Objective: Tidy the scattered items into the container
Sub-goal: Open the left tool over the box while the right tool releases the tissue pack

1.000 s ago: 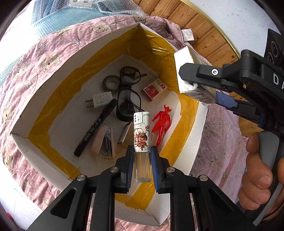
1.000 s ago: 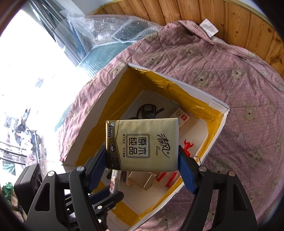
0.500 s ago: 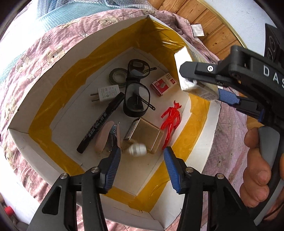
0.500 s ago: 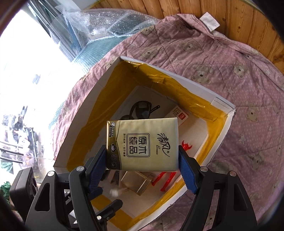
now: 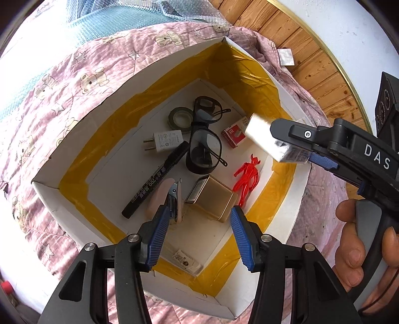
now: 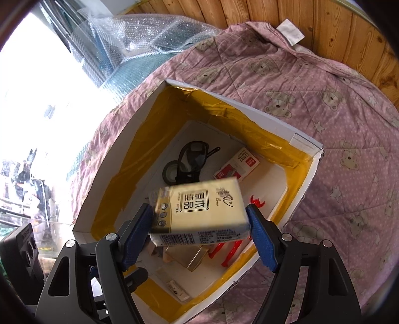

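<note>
The step in hand looks like dropping the gold-wrapped tissue pack (image 6: 199,211) into the white cardboard box lined with yellow tape (image 6: 296,139). At frame centre it tilts, blurred, between the right gripper (image 6: 199,236) pads, which stand spread; contact is unclear. The left gripper (image 5: 197,234) gapes wide and empty at lower centre, so both should next fetch remaining items.

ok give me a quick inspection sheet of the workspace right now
surface: pink quilt, white box on it
job's things: box holds glasses, marker, red figure, small bottle; tissue pack tilted above it
clutter: bubble wrap beyond quilt
grippers: left gripper open, empty, over box; right gripper around tissue pack, grip unclear
cables: nothing seen
surroundings: wooden floor; hand on right gripper's handle
</note>
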The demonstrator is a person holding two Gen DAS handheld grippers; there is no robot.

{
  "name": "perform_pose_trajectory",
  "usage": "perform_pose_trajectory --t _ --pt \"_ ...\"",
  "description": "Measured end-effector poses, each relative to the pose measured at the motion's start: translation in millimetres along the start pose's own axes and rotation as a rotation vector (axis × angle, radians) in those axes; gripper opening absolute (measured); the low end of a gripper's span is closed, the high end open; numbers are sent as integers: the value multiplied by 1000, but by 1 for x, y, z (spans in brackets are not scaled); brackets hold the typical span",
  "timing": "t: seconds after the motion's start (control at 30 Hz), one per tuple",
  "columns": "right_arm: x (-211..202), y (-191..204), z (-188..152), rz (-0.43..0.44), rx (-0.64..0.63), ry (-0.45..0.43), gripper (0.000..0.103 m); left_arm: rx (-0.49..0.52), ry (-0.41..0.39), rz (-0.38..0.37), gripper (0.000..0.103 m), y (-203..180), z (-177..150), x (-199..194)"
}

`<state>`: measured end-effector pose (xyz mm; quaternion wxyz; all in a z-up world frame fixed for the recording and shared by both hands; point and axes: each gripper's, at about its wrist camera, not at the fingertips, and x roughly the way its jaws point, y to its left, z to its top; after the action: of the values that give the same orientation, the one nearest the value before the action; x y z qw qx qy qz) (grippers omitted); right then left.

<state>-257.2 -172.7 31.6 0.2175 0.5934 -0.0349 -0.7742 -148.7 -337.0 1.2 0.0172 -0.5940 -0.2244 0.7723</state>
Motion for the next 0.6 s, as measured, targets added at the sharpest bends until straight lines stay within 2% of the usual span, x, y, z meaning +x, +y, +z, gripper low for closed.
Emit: perform_pose_trajectory --t 0.43,0.6 --pt "-15 17 -13 -7 -33 4 79 -16 -28 -17 53 7 -7 -14" --pt "-23 23 -26 -42 -75 12 79 8 -47 -10 53 3 -8 -22"
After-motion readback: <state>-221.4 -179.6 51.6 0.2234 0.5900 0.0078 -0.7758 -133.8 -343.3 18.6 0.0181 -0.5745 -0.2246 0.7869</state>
